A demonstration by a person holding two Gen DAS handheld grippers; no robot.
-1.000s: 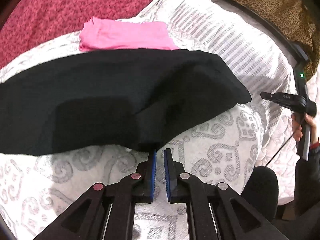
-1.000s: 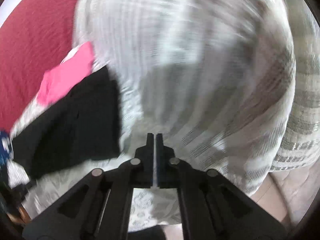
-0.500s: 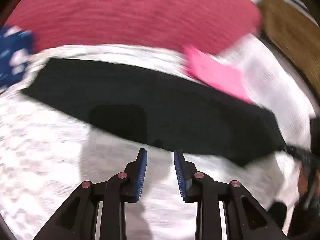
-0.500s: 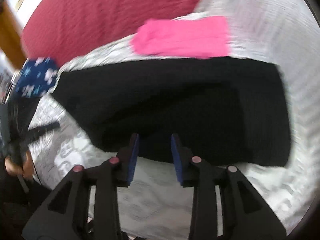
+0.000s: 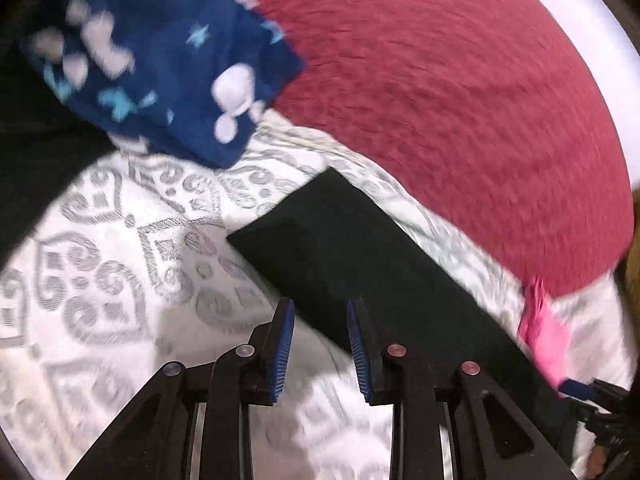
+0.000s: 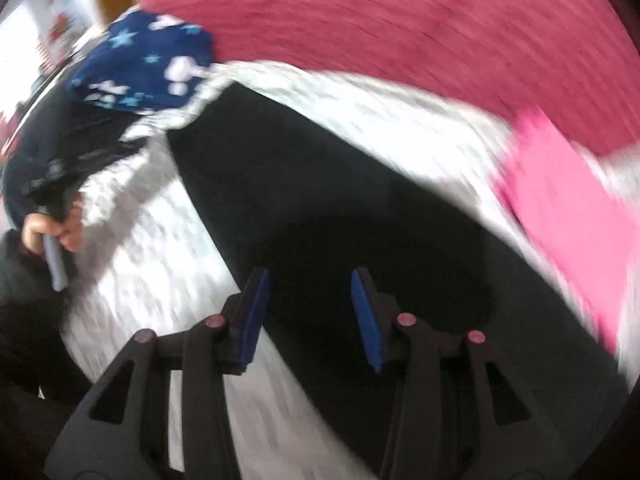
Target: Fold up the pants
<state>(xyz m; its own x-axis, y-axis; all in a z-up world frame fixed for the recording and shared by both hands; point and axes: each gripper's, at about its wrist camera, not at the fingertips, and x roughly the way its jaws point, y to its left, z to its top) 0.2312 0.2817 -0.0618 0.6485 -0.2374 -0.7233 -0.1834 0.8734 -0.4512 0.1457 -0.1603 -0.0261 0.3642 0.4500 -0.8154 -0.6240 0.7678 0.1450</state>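
The black pants (image 5: 360,256) lie flat as a long folded strip on the white patterned bed cover (image 5: 120,264). My left gripper (image 5: 320,320) is open and empty, just above the near edge of the pants close to their left end. In the right wrist view the pants (image 6: 328,208) fill the middle. My right gripper (image 6: 310,292) is open and empty, over the pants near their front edge. Both views are blurred by motion.
A blue star-print cloth (image 5: 160,52) lies at the far left of the bed and shows in the right wrist view (image 6: 144,68). A folded pink garment (image 6: 560,208) lies beyond the pants on the right. A red blanket (image 5: 460,80) covers the back.
Both grippers have opened from shut. Both have swung left along the pants; the blue cloth has come into view and the pink garment has slid to the right edge.
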